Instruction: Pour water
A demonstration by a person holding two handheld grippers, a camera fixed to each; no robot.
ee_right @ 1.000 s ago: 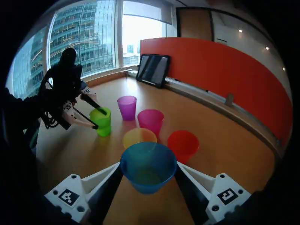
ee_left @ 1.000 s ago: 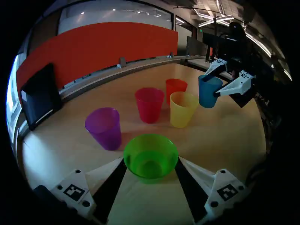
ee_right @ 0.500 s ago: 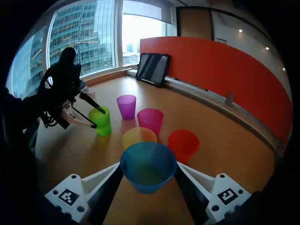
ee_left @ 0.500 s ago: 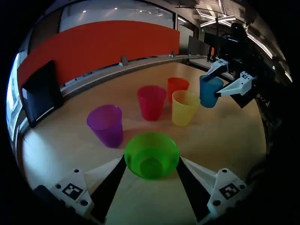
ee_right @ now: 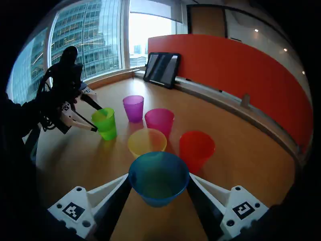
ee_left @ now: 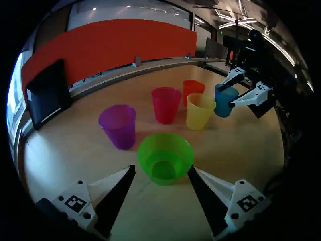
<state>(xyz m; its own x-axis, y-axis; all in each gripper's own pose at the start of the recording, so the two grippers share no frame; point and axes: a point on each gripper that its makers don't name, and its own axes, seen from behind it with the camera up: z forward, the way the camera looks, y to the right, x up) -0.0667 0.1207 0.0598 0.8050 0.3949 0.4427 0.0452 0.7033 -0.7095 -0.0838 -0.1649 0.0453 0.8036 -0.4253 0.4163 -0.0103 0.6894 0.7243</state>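
On a pale wooden table [ee_left: 248, 140], six translucent plastic cups are in view. Left gripper view: the left gripper [ee_left: 160, 168] is clamped on the green cup [ee_left: 165, 152], one finger pressed to each side of its wall. Beyond it stand a purple cup [ee_left: 117, 126], a pink cup [ee_left: 166, 104], an orange cup [ee_left: 193, 90] and a yellow cup [ee_left: 200, 110], the last two touching or nearly so. At far right the right gripper [ee_left: 224, 95] grips the blue cup [ee_left: 225, 102], just beside the yellow one. Whether either held cup rests on the table cannot be told.

Right gripper view: the right gripper [ee_right: 158, 176] grasps the blue cup [ee_right: 158, 188] between both fingers. The yellow cup [ee_right: 147, 141] and the orange cup [ee_right: 196, 148] stand directly ahead, with the pink cup [ee_right: 159, 120] and the purple cup [ee_right: 133, 107] behind them. At left the left gripper [ee_right: 99, 119] holds the green cup [ee_right: 105, 124], slightly tilted, in front of the person's dark figure [ee_right: 64, 88]. Whether either held cup contains water cannot be told.

Room: a long orange wall panel [ee_right: 240, 68] runs along the table's far edge above a raised ledge [ee_right: 224, 104]. A dark tablet [ee_right: 161, 68] leans upright near the panel's end. Floor-to-ceiling windows [ee_right: 88, 40] show high-rise buildings outside. Strip lights [ee_left: 236, 20] cross the ceiling in the left gripper view.
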